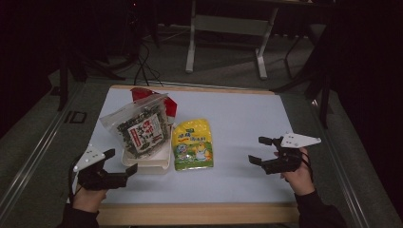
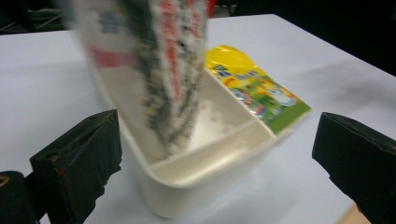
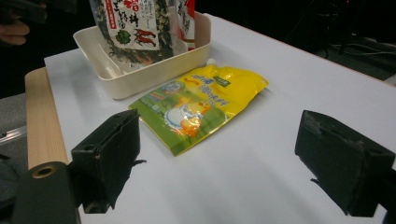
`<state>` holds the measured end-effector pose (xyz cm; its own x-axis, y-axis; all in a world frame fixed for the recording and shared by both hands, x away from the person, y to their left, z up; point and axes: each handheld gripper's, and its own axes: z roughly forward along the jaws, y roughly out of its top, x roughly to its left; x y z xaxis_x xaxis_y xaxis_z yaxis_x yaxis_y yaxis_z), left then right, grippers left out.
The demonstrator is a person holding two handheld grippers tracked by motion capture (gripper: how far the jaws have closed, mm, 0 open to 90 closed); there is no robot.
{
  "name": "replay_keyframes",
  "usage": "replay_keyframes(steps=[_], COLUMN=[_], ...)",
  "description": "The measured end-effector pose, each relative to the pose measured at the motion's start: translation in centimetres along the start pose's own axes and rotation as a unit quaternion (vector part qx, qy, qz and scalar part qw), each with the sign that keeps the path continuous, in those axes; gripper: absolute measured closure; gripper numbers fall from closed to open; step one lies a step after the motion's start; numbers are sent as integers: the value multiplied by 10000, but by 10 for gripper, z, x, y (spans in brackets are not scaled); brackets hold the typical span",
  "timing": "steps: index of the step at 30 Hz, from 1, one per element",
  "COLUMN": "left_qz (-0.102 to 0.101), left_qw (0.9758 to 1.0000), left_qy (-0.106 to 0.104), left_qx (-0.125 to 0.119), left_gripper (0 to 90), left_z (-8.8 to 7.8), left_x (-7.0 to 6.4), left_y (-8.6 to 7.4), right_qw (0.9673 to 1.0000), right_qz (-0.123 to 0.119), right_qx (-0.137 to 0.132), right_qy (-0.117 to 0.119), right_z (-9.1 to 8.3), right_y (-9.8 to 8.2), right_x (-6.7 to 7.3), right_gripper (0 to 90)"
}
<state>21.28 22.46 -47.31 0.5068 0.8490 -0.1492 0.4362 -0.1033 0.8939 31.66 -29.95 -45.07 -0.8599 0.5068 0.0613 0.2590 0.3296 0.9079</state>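
With the seaweed snack bag (image 1: 141, 128) standing in the cream bin (image 1: 164, 161), both grippers gape empty; the yellow pouch (image 3: 201, 102), ahead of the right gripper (image 1: 260, 151), remains out.

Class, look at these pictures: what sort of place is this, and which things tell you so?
Probably a lab or workshop set up for recording, not a home. A bare white table with a wooden edge stands on a grey floor, a metal-legged bench sits behind it, and cables trail across the floor in a dark room.

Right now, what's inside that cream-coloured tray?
A clear seaweed snack bag stands tilted in the cream tray, with a red packet behind it. The tray's near end shows bare floor; the bags cover the far end.
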Motion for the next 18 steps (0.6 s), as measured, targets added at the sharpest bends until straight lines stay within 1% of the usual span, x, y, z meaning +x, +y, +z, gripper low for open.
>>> replay_keyframes(steps=[1, 3, 4, 5, 6, 8, 9, 10, 11, 12, 13, 14, 15, 17, 18], left_qz=[0, 35, 113, 113, 150, 284, 343, 343, 395, 501, 501, 605, 663, 653, 667], left_qw=[10000, 9999, 9996, 9996, 9993, 9983, 9973, 9973, 9967, 9955, 9955, 9945, 9940, 9931, 9930], left_qy=[0, -82, -246, -246, -330, -498, -637, -637, -702, -798, -798, -856, -869, -976, -978], left_qx=[0, -75, -79, -79, -95, -89, -109, -109, -86, -77, -77, -20, -13, -37, -44], left_gripper=[28, 28, 28, 28, 28, 28, 28, 28, 28, 28, 28, 28, 27, 28, 27], left_z=[0, 0, 2, 2, 4, 8, 12, 12, 15, 19, 19, 22, 24, 27, 28], left_x=[0, -11, -21, -21, -26, -36, -43, -43, -47, -53, -53, -57, -59, -62, -63], left_y=[0, -3, -6, -6, -7, -7, -8, -8, -8, -11, -11, -12, -13, -15, -15], right_qw=[10000, 10000, 10000, 10000, 9999, 9999, 9999, 9999, 9999, 10000, 10000, 10000, 10000, 10000, 10000], right_qz=[0, 13, 67, 84, 105, 126, 140, 140, 119, 90, 90, 84, 28, 5, -15], right_qx=[0, -8, -16, -43, -70, -48, -71, -71, -24, -21, -21, -14, 20, 23, 44], right_qy=[0, -34, -25, -21, -4, 32, -15, -15, 17, -20, -20, 11, -25, -2, 10], right_z=[0, 1, 2, 3, 4, 4, 6, 6, 9, 10, 10, 12, 17, 18, 21], right_y=[0, -1, 0, 0, 0, 0, 0, 0, 1, 1, 1, 2, 4, 5, 6], right_x=[0, 0, 1, 1, 1, 2, 3, 3, 3, 3, 3, 3, 3, 3, 3], right_gripper=[138, 138, 132, 125, 126, 125, 114, 114, 124, 127, 127, 133, 136, 145, 151])
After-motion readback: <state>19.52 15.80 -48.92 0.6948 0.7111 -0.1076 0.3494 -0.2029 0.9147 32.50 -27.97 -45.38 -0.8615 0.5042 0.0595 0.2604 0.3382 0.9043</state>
